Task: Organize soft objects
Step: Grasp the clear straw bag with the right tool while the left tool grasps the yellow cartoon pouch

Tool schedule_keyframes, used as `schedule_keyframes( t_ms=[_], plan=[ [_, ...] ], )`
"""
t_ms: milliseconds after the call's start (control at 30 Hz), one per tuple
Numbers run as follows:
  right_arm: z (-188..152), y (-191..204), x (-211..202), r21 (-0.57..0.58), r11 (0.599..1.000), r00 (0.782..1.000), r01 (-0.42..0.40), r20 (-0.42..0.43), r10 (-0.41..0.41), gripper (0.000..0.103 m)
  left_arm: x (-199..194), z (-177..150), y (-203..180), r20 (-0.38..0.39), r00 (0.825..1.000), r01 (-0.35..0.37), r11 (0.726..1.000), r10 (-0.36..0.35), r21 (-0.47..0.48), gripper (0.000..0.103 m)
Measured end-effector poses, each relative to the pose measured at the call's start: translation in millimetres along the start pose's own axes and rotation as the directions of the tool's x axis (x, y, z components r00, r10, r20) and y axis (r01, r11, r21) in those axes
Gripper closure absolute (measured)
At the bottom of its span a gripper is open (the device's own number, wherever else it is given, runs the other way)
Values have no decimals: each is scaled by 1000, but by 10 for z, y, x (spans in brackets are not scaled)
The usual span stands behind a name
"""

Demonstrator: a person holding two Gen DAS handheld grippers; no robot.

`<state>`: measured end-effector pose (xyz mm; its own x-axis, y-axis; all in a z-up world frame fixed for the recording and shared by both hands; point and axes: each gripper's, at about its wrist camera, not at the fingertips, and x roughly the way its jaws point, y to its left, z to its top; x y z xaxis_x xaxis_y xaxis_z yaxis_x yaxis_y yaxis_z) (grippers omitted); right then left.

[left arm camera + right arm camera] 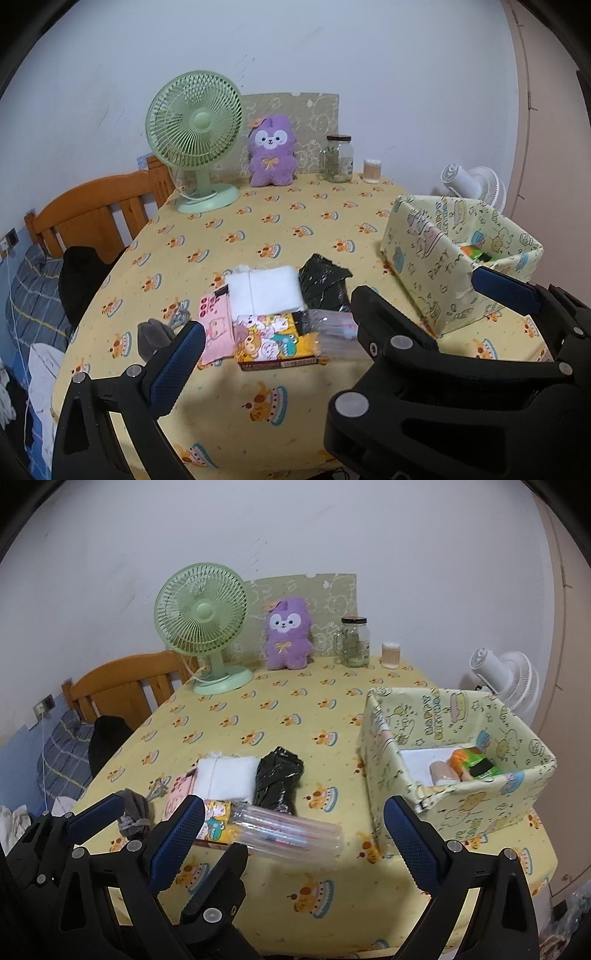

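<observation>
A pile of soft items lies on the yellow tablecloth [258, 229]: a folded white cloth [264, 291], a black plastic bundle [325, 286], a pink pack [216, 332], a yellow cartoon tissue pack [269, 339], a clear plastic pack [288, 834] and a grey sock [155, 336]. To the right stands a patterned fabric box [384, 746] holding a white item, a beige roll and an orange-green packet [472, 762]. My left gripper [295, 350] and right gripper [293, 812] hover open, side by side, just in front of the pile, holding nothing.
At the back stand a green desk fan [195, 140], a purple plush [272, 151], a glass jar [338, 158] and a cotton swab tub [372, 171]. A white fan [509, 679] sits behind the box. A wooden headboard [96, 218] and bedding lie to the left.
</observation>
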<state>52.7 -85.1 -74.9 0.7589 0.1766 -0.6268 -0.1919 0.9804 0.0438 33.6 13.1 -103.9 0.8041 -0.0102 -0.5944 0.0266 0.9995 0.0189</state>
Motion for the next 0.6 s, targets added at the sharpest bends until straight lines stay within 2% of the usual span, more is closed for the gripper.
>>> schedule_keyframes(
  t_ms=[600],
  plan=[
    [-162,77,492,-34,999,995,-33,-93,30,4,430,-194,157,-88,996,-31,999,28,-40,0]
  ],
)
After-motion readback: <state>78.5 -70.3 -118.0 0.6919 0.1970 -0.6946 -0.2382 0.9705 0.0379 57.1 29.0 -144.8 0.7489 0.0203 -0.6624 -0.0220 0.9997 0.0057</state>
